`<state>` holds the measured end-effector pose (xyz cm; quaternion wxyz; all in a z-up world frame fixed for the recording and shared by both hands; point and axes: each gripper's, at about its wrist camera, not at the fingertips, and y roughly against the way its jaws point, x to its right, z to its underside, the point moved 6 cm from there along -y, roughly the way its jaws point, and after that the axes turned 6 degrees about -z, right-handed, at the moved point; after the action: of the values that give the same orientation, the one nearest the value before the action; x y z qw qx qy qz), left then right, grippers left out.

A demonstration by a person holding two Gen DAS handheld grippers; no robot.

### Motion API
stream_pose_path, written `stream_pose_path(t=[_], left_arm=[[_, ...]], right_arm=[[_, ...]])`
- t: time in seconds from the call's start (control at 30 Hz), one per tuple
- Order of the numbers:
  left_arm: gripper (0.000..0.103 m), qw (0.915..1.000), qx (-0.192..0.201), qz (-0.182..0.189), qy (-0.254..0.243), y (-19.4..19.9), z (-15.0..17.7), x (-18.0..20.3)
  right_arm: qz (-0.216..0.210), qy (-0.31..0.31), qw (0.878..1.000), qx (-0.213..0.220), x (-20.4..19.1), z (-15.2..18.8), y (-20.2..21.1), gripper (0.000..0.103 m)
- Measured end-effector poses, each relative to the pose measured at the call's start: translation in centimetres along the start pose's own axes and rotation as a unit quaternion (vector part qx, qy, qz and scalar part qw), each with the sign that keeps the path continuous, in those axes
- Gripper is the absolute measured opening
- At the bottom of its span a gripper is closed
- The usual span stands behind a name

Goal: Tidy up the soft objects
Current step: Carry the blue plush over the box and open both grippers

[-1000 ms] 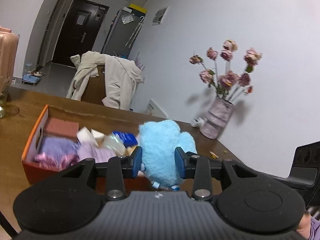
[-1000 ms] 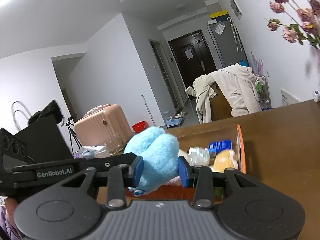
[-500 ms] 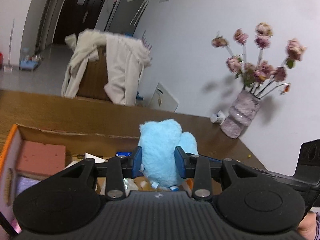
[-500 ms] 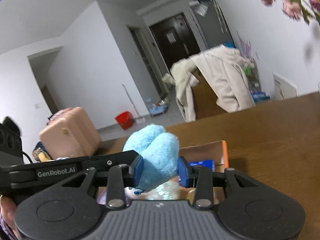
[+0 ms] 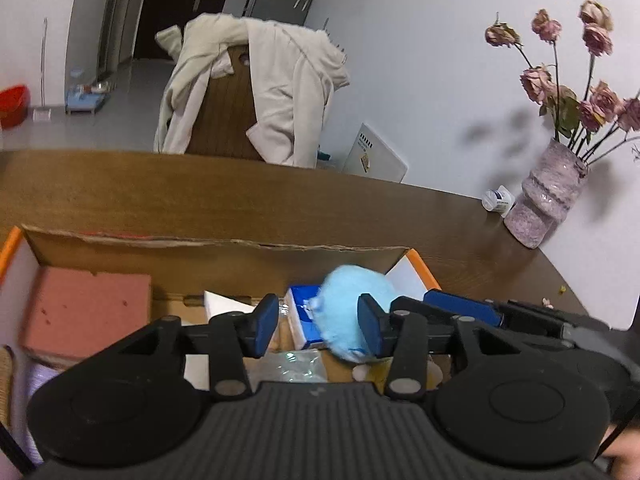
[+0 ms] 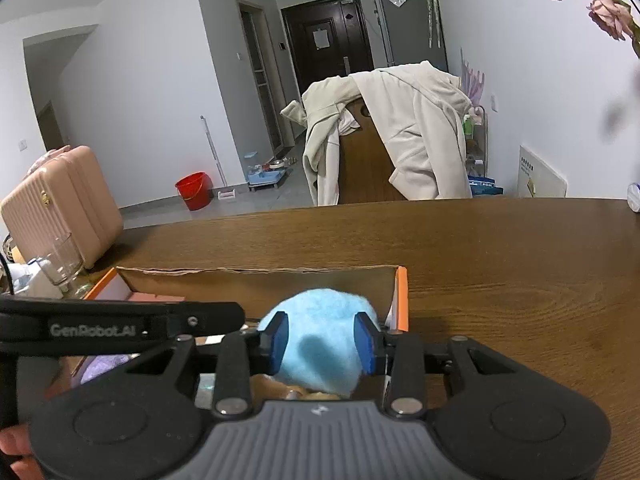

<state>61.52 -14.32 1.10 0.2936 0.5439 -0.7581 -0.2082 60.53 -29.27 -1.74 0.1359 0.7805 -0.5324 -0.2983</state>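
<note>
The right tongs [image 6: 322, 344] are squeezing a fluffy blue toy [image 6: 320, 344], with both blue pads pressing into its sides. The toy is hanging over the right end of an orange cardboard box [image 6: 402, 300] that is sitting on the brown table [image 6: 500, 260]. The left tongs [image 5: 318, 324] have just been opening, and now the gap is wider than the toy; in the left view the toy [image 5: 352, 316] is touching only the right pad, and the left pad is standing apart from it. Inside the box a pink block [image 5: 86, 312] is lying at the left, and a blue and white packet [image 5: 302, 320] is sitting just beside the toy. A pink vase of dried flowers [image 5: 548, 204] is standing at the far right of the table. Behind the table a cream coat [image 6: 400, 128] is hanging over a chair.
</note>
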Motion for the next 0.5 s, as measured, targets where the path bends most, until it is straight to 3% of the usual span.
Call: stream_pose_path(t=[0.23,0.5], left_arm=[[0.058,0.9984,0.035,-0.021,-0.039,5.8,-0.3,0.2],[0.071,0.9898,0.083,-0.093,-0.068,13.9,1.4,-2.0]], right_arm=[[-0.001,0.031,0.999,0.011,-2.2,-1.1,4.2,0.043],[0.005,0.069,0.997,0.032,-6.2,-1.4,11.4,0.058]])
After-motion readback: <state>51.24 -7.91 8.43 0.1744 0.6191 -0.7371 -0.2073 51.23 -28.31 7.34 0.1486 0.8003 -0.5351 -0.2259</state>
